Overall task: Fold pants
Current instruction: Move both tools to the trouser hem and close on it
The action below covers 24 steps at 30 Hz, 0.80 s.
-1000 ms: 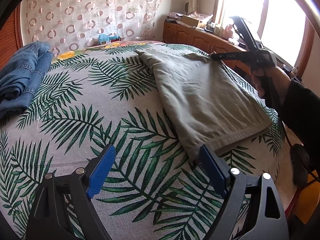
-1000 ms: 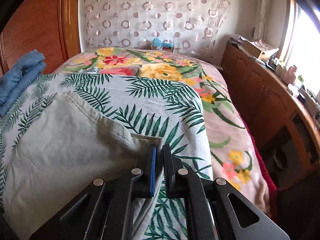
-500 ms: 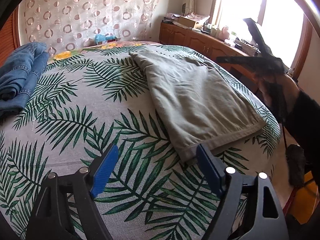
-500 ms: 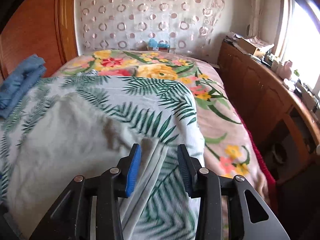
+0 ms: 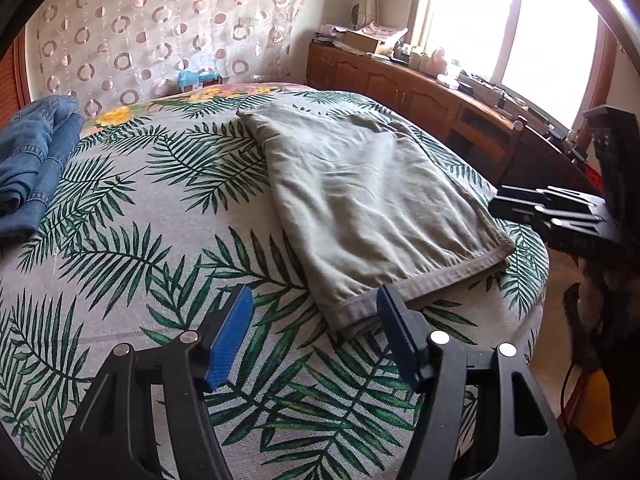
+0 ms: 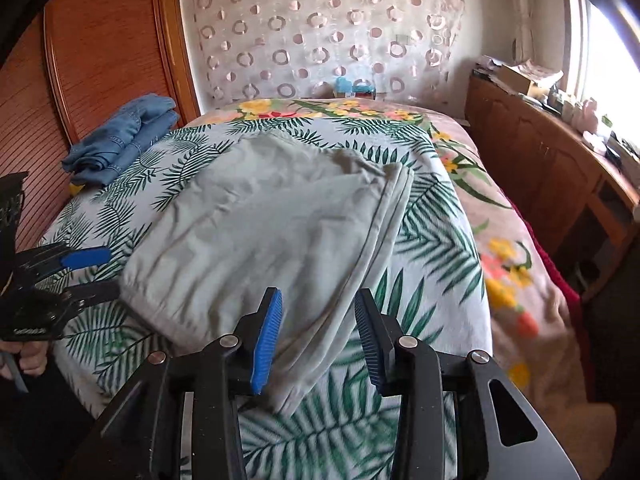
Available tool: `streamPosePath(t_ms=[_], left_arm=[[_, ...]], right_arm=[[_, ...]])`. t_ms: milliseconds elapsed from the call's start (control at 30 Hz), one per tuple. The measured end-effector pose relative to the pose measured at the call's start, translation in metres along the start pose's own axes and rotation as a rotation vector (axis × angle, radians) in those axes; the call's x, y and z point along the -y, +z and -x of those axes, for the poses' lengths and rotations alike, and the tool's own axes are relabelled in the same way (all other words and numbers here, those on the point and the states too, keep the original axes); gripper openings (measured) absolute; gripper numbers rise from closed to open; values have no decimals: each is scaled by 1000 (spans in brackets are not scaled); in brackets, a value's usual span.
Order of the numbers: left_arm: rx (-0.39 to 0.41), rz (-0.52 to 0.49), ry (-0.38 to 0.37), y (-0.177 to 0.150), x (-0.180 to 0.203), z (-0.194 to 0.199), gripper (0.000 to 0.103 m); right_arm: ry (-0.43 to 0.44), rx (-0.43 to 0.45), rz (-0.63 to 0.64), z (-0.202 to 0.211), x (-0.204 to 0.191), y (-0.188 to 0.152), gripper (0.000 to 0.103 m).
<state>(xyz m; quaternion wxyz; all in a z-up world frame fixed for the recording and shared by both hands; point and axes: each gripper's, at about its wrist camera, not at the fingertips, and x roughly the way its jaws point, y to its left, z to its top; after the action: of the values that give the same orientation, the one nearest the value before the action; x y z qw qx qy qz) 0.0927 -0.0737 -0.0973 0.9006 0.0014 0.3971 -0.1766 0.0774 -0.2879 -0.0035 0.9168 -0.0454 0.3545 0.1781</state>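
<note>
- Pants (image 5: 360,200): grey-green, folded into a flat oblong packet; lying on the bed toward its right side in the left wrist view; waistband hem (image 5: 424,284) at the near end, stacked side edges (image 6: 384,220) along the right in the right wrist view; surface lightly creased
- Left gripper (image 5: 312,340): jaws apart and just been closing; nothing pinched; blue pads hang over the bedspread at the near left corner of the pants, the right pad just beside the waistband hem; whether it touches cannot be told
- Right gripper (image 6: 318,336): jaws spread apart, having opened within the last second; no cloth pressed between the pads; it hangs above the near right corner of the pants, clear of the fabric; in the left wrist view it sits off the right edge of the bed
- Hand (image 6: 30,356): fingers on the left gripper's handle, low at the left of the right wrist view
- Bed (image 5: 120,240): covered by a pale bedspread with green palm fronds; a floral blanket (image 6: 512,264) beneath, showing at the far end and right side
- Jeans (image 5: 32,168): blue denim, folded, at the far left of the bed, well apart from the pants
- Headboard (image 6: 100,60): reddish wood, behind the jeans
- Curtain (image 6: 320,32): sheer, ring pattern, on the far wall
- Cabinet (image 6: 552,176): low, wooden, cluttered top, under the window (image 5: 520,32)
</note>
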Motion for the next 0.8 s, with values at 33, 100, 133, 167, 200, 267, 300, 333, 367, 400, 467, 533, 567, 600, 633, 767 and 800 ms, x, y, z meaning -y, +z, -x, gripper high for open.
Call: streamPosePath(t_ms=[33, 100, 133, 167, 200, 267, 300, 333, 367, 400, 467, 533, 567, 600, 633, 767, 800], left_arm=[[-1, -3, 1, 0, 0, 0, 66], [-5, -9, 6, 0, 2, -1, 66], [-10, -12, 9, -1, 2, -2, 66], [-14, -12, 11, -1, 2, -3, 66], [-18, -12, 10, -2, 2, -4, 66], [-25, -13, 13, -2, 3, -6, 66], [-28, -13, 14, -3, 2, -7, 66], [-29, -12, 13, -3, 2, -7, 66], [-30, -11, 13, -4, 2, -8, 66], [-31, -11, 13, -4, 2, -8, 66], [-34, -11, 13, -4, 2, -9, 66], [-32, -13, 16, -5, 3, -9, 66], [-32, -13, 16, -5, 3, -9, 66], [-31, -14, 15, -5, 3, -9, 65], [-30, -14, 7, -5, 3, -9, 63], [-24, -16, -18, -6, 5, -8, 50], [-23, -16, -23, -6, 6, -8, 47]], right_arm=[[2, -2, -8, 2, 0, -2, 39], [7, -7, -21, 5, -2, -6, 39], [1, -10, -23, 5, -2, -7, 39], [-10, -15, -20, 5, -5, -10, 39], [-21, -21, -18, -1, -9, -10, 39], [-21, -35, -20, -3, -12, -13, 39], [-18, -42, -24, -4, -13, -14, 39], [-17, -50, -29, -6, -13, -15, 39], [-18, -56, -32, -7, -13, -17, 39], [-19, -61, -35, -8, -12, -17, 39], [-19, -66, -47, -8, -10, -19, 39], [-15, -63, -59, -7, -8, -20, 39], [-14, -63, -62, -6, -7, -19, 39], [-12, -66, -68, -6, -6, -19, 39], [-10, -69, -72, -6, -5, -18, 39], [-8, -66, -57, -9, -10, -18, 39], [-6, -64, -56, -9, -9, -19, 39]])
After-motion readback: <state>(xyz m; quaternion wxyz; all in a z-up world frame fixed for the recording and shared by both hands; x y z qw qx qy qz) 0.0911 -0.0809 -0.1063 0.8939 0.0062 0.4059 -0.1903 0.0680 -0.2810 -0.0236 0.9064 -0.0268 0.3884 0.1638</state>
